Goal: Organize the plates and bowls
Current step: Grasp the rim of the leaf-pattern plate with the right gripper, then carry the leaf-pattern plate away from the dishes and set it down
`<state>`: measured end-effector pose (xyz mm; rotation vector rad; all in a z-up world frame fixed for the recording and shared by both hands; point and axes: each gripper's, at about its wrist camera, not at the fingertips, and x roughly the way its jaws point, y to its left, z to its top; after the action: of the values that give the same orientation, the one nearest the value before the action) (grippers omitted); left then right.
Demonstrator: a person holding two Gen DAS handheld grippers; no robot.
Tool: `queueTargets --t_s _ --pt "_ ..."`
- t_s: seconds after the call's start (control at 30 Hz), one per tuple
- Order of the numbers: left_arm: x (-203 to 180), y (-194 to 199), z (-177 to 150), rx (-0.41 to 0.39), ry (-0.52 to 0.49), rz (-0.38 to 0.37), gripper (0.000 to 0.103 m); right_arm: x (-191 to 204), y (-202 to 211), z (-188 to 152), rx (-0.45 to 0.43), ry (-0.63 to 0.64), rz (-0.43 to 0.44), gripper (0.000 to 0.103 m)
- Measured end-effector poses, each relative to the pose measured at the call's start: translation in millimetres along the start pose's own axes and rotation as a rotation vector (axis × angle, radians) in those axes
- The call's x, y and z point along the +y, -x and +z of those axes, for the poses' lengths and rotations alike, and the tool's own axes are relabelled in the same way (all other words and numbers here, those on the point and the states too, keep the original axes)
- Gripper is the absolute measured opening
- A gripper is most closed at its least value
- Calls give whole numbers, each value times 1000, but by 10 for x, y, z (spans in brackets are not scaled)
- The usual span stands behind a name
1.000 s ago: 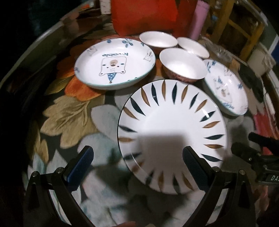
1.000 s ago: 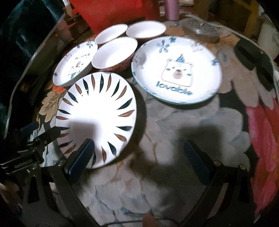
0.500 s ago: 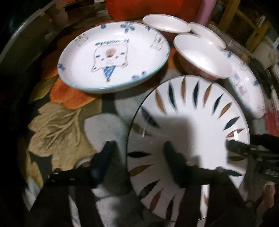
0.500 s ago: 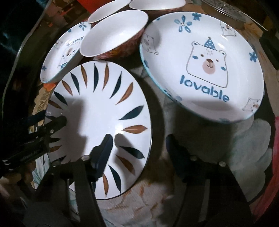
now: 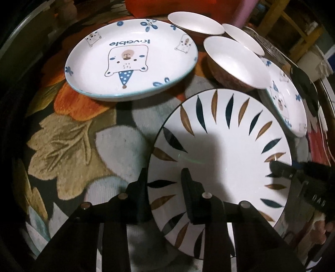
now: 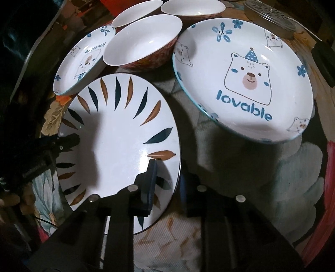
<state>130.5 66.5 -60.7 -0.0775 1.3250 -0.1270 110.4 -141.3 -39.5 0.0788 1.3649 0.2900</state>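
A white plate with blue and brown leaf marks (image 5: 226,150) lies on the flowered cloth. My left gripper (image 5: 165,177) is shut on its left rim, one finger under and one over. My right gripper (image 6: 167,171) is shut on the same plate's (image 6: 121,134) right rim. Each gripper shows at the plate's far side in the other's view. Two bear plates marked "lovable" (image 5: 132,60) (image 6: 247,81) sit on either side. Three white bowls (image 5: 236,60) (image 5: 194,19) (image 5: 242,37) stand behind the leaf plate.
The floral tablecloth (image 5: 69,142) covers the round table. A red object (image 5: 150,4) and a pink cup (image 5: 245,10) stand at the back. A glass lid (image 6: 270,14) and black items (image 6: 324,56) lie near the right bear plate.
Both grippers moved forward onto the leaf plate and closed from wide open onto its opposite rims. The plate now looks slightly raised and tilted.
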Motion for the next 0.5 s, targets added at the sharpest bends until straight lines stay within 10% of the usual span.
queueTargets --t_s 0.5 --pt "-276 487 -240 -50 -35 -77 31 -219 491 -234 -80 -67 20 16"
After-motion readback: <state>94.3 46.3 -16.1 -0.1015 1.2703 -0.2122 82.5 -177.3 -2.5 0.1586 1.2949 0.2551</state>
